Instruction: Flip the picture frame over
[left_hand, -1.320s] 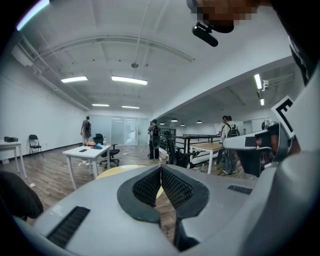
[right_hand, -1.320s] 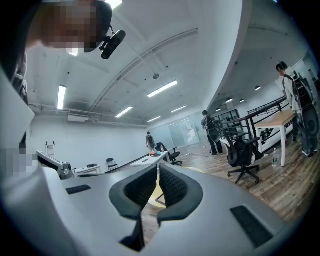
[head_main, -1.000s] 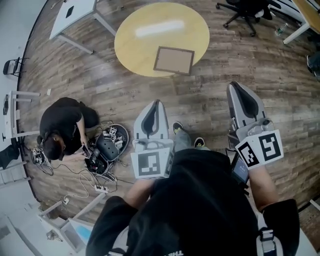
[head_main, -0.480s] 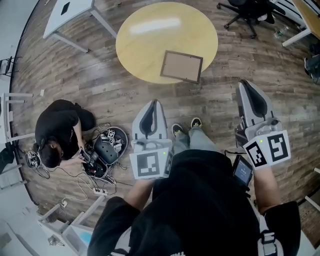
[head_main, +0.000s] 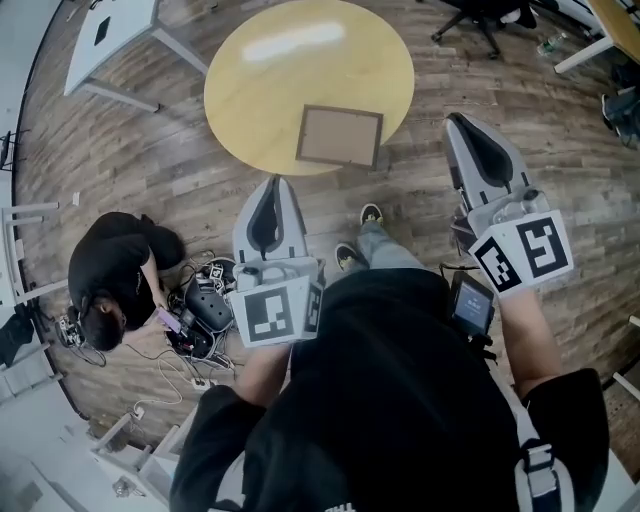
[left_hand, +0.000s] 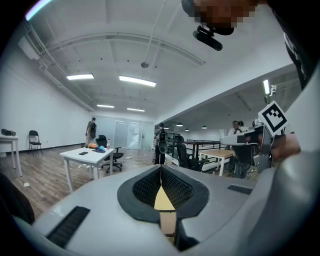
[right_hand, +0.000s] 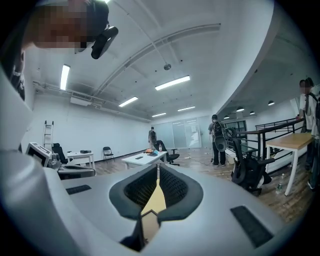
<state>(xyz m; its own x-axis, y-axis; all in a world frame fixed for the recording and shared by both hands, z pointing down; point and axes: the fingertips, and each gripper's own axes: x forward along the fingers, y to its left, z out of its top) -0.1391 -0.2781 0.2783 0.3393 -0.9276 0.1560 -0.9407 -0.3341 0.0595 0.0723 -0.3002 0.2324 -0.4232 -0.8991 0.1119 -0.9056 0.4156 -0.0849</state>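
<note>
Lying flat near the round table's (head_main: 250, 100) front rim, well ahead of both grippers, the picture frame (head_main: 340, 136) looked light, stiff and possibly glazed, hence fragile; best taken by opposite borders. Left gripper (head_main: 271, 188) and right gripper (head_main: 463, 124) were both closed, empty. Bare tabletop beyond gave flipping room.

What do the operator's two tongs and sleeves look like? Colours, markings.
Matching pair: left tongs, right tongs, light grey tapered shells, black textured pads inside. Each carries a white cube with black square markers. A small screen sits by the right one. Black short-sleeved top.
</note>
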